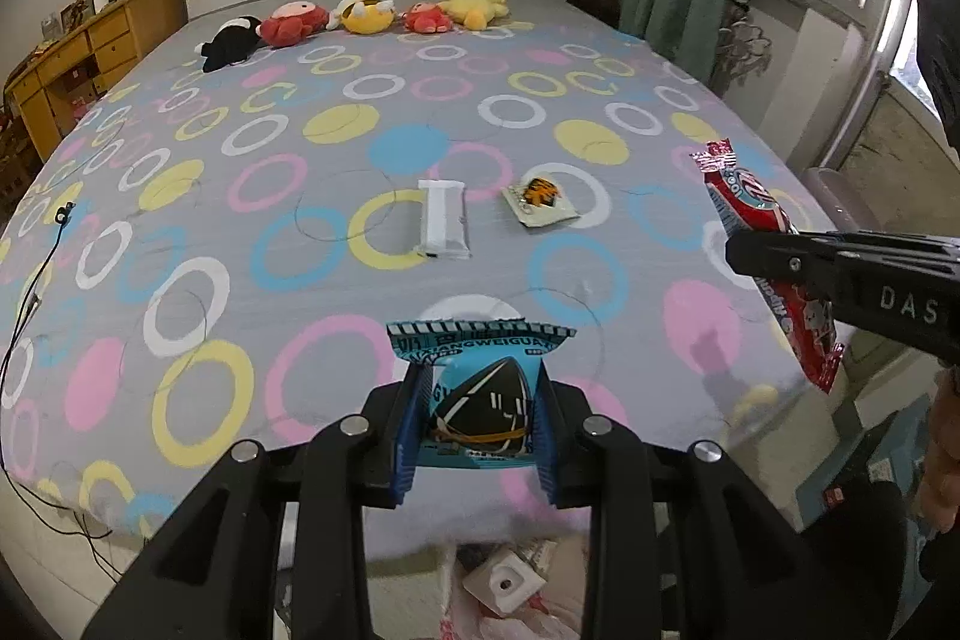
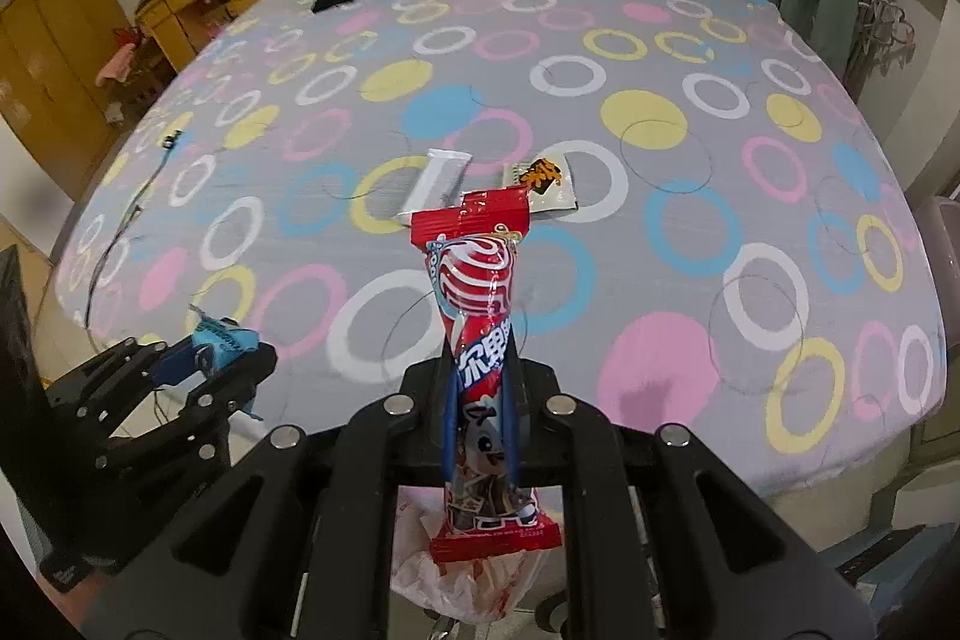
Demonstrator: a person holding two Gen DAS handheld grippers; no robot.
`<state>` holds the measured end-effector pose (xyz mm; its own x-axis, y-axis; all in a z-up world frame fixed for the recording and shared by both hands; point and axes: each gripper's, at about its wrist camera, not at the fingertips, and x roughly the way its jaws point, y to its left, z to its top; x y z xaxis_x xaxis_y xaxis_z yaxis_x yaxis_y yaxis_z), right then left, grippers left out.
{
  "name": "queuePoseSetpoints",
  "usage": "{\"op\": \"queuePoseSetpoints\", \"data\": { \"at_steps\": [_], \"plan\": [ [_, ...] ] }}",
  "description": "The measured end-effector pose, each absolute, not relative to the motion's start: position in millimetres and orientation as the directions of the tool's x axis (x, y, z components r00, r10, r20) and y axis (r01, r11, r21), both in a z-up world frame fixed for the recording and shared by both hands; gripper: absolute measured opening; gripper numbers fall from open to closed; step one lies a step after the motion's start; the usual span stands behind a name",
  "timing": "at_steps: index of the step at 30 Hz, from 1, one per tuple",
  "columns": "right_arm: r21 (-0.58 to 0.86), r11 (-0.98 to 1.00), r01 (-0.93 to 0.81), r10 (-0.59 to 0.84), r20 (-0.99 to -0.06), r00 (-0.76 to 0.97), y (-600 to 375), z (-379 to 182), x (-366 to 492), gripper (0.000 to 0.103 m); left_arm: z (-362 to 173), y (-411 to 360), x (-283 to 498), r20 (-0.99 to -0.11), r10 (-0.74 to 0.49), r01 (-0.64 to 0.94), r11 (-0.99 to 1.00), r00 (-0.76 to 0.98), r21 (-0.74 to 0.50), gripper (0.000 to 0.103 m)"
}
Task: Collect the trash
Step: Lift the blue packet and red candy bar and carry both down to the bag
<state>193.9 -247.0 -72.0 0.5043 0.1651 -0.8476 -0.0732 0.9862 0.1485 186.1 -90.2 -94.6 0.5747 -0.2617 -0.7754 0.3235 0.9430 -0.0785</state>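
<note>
left gripper (image 1: pixel 480 400) clamps blue snack wrapper (image 1: pixel 480 388), right gripper (image 2: pixel 480 400) clamps red candy wrapper (image 2: pixel 480 340), both past the bed's (image 1: pixel 180 220) near edge; next: drop into plastic bag (image 2: pixel 474 580) below

The blue snack wrapper (image 1: pixel 480 388) carries the printed letters "XIANGWEIGUA" along its top band. The right gripper (image 1: pixel 744 250) body reads "DAS", cut off at the frame edge. Chinese characters on the red wrapper (image 2: pixel 480 340) cannot be read reliably.
</note>
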Motion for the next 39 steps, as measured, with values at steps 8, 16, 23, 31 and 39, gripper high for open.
{"op": "queuePoseSetpoints", "data": {
  "at_steps": [8, 16, 23, 31, 39],
  "plan": [
    [0.151, 0.985, -0.088, 0.175, -0.818, 0.547, -250, -69, 128, 0.011, -95, -92, 125, -0.759, -0.264, 0.368, 0.929, 0.596, -0.035, 0.031],
    [0.112, 0.991, -0.073, 0.133, -0.793, 0.594, -251, -89, 68, 0.011, -125, -91, 78, -0.781, -0.263, 0.371, 0.928, 0.566, -0.043, 0.031],
    [0.117, 0.992, -0.048, 0.123, -0.790, 0.601, -254, -125, 36, 0.011, -153, -95, 55, -0.805, -0.271, 0.375, 0.925, 0.528, -0.065, 0.031],
    [0.117, 0.992, -0.044, 0.121, -0.822, 0.556, -247, -176, 20, 0.011, -198, -103, 39, -0.847, -0.236, 0.392, 0.919, 0.476, -0.036, 0.031],
    [0.129, 0.990, -0.056, 0.140, -0.855, 0.500, -237, -216, 14, 0.011, -243, -106, 34, -0.895, -0.202, 0.392, 0.919, 0.399, -0.033, 0.031]
  ]
}}
